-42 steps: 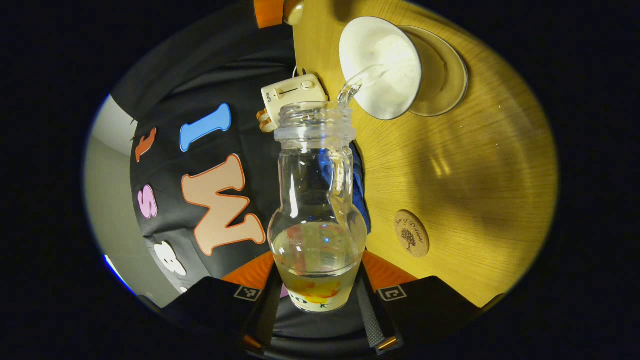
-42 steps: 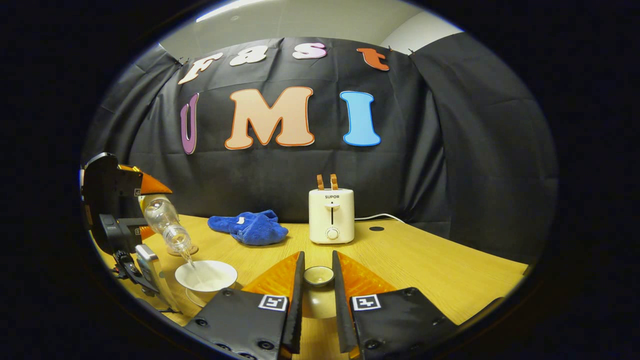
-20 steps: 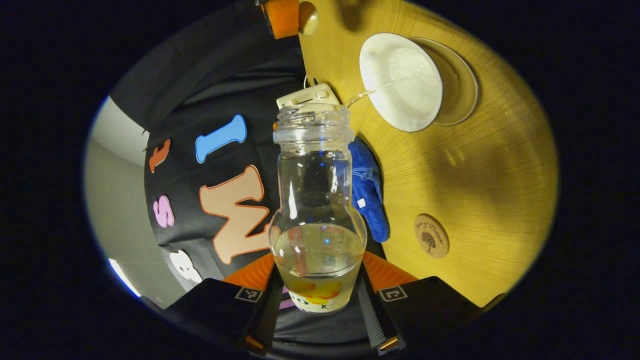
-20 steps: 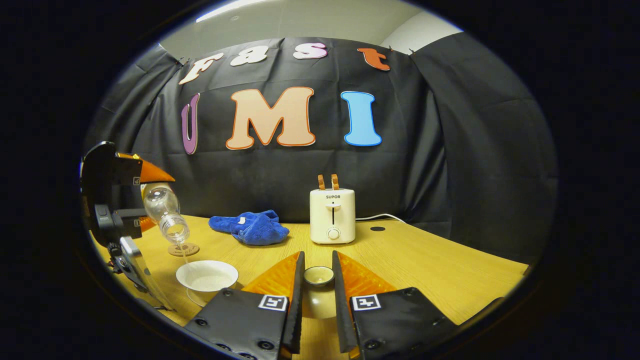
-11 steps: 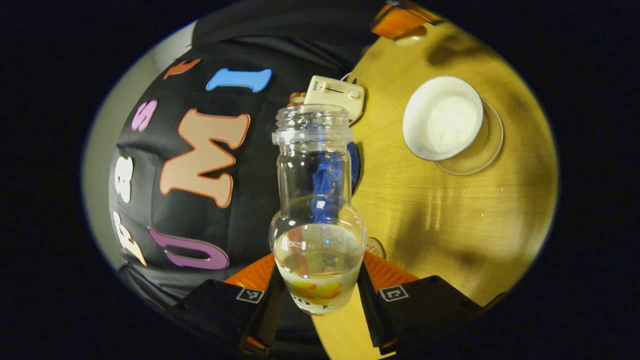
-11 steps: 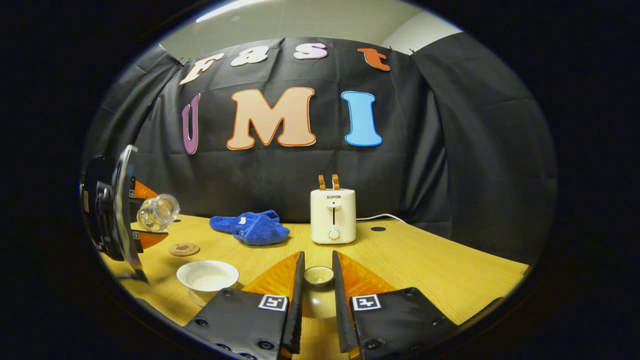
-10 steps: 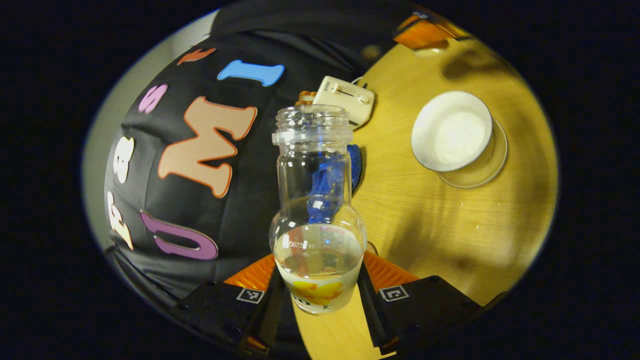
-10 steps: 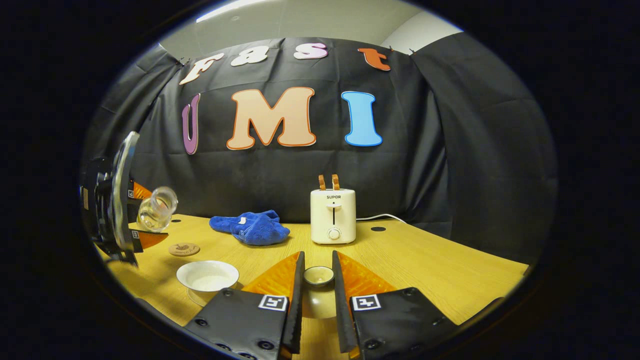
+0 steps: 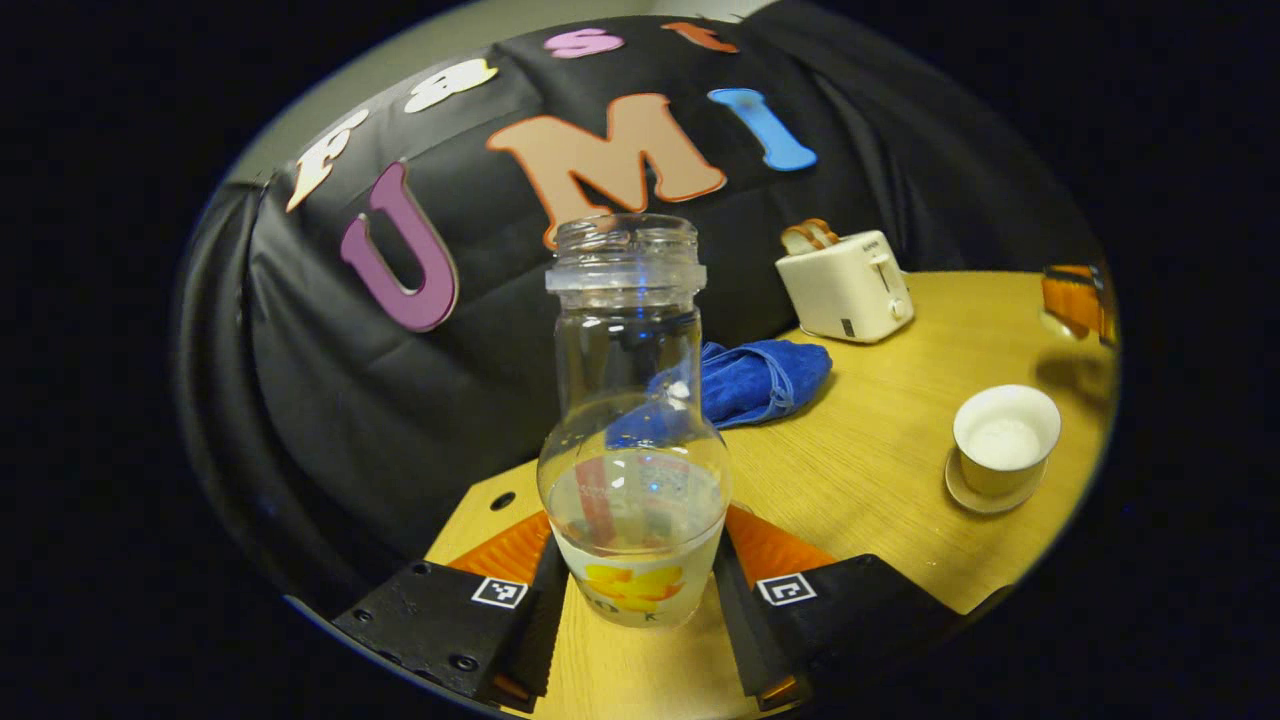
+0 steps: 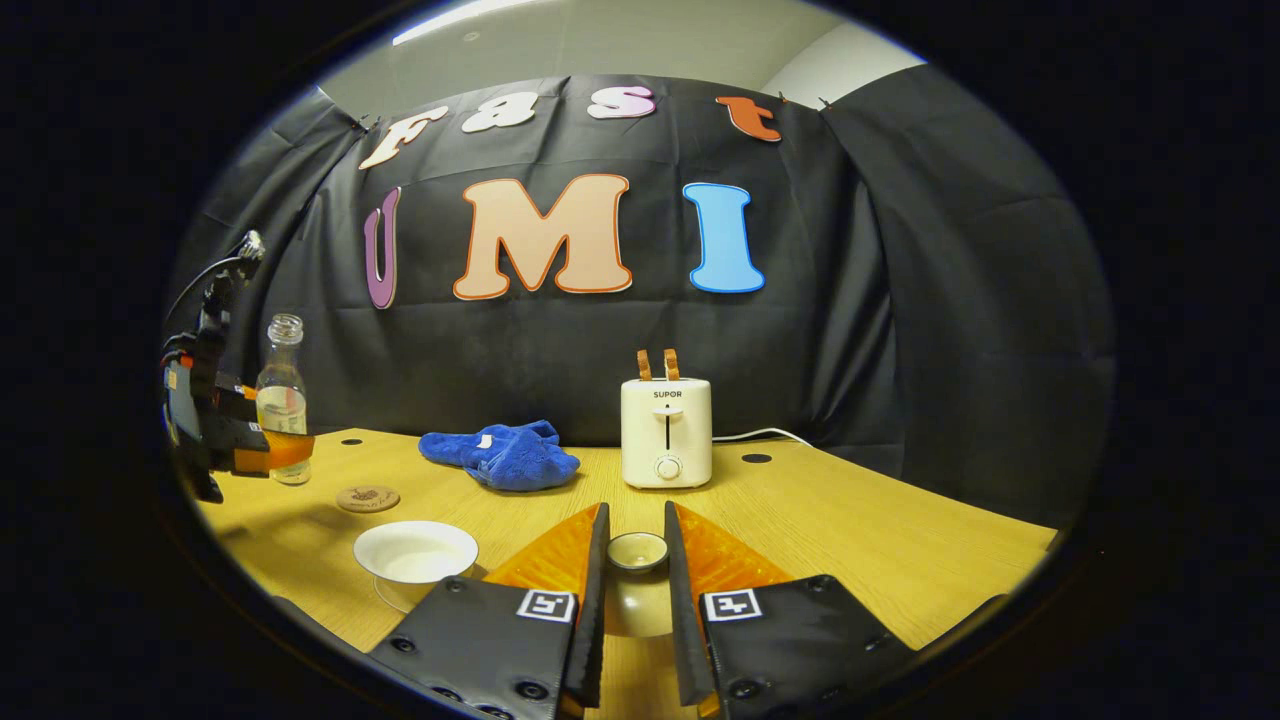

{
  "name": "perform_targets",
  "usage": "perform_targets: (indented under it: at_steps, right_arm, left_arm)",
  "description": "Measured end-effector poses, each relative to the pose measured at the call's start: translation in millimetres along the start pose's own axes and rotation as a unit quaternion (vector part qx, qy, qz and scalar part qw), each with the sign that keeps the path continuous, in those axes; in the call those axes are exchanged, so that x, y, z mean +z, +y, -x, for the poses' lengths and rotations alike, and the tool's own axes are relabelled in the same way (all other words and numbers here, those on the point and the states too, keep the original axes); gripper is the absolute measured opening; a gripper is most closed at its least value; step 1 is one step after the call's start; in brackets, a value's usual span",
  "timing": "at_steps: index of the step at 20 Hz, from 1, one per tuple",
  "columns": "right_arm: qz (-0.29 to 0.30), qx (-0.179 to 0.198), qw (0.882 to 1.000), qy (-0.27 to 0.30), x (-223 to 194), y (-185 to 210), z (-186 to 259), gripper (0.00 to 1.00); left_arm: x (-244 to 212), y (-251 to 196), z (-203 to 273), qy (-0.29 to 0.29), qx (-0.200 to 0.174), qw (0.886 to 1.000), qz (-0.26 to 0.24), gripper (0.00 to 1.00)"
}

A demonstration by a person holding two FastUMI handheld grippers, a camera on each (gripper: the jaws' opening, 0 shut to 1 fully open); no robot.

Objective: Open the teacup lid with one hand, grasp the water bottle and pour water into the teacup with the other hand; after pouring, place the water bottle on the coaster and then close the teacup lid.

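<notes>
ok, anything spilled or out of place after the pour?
A few small drops dot the table near the teacup; no puddle. The water bottle is upright in the left gripper, not yet on the coaster.

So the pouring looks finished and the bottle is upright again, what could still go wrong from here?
1. The water bottle has no cap and still holds water; held by the left gripper, it could slop if tipped on the way to the coaster.
2. The coaster is small, so the bottle might land partly off it and wobble.
3. The right gripper holds the lid by its knob; set down askew, it could knock the full teacup.
</notes>
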State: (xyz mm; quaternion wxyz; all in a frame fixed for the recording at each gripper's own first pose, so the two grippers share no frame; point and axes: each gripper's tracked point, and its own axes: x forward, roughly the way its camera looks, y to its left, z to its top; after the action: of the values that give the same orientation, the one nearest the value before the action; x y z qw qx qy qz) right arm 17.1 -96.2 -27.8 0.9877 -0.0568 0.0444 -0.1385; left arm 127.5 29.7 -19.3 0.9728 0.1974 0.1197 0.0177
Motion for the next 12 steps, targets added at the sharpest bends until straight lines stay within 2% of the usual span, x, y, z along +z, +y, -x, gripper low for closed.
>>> perform_targets:
  at_steps: [4,6,9,12]
  right_arm:
    - [0.0,0.0,1.0,0.0,0,0,0,0.33]
    - [0.0,0.0,1.0,0.0,0,0,0,0.32]
    - [0.0,0.0,1.0,0.001,0,0,0,0.32]
    - [0.0,0.0,1.0,0.0,0,0,-1,0.33]
  left_arm:
    - [-11,-7,-18,0.004,-0.032,0.995,0.096,0.68]
    - [-8,-8,-28,-0.002,-0.042,0.991,0.128,0.67]
    - [-9,-18,-43,-0.002,-0.054,0.987,0.149,0.67]
    - [-15,-22,-55,0.004,-0.049,0.988,0.147,0.68]
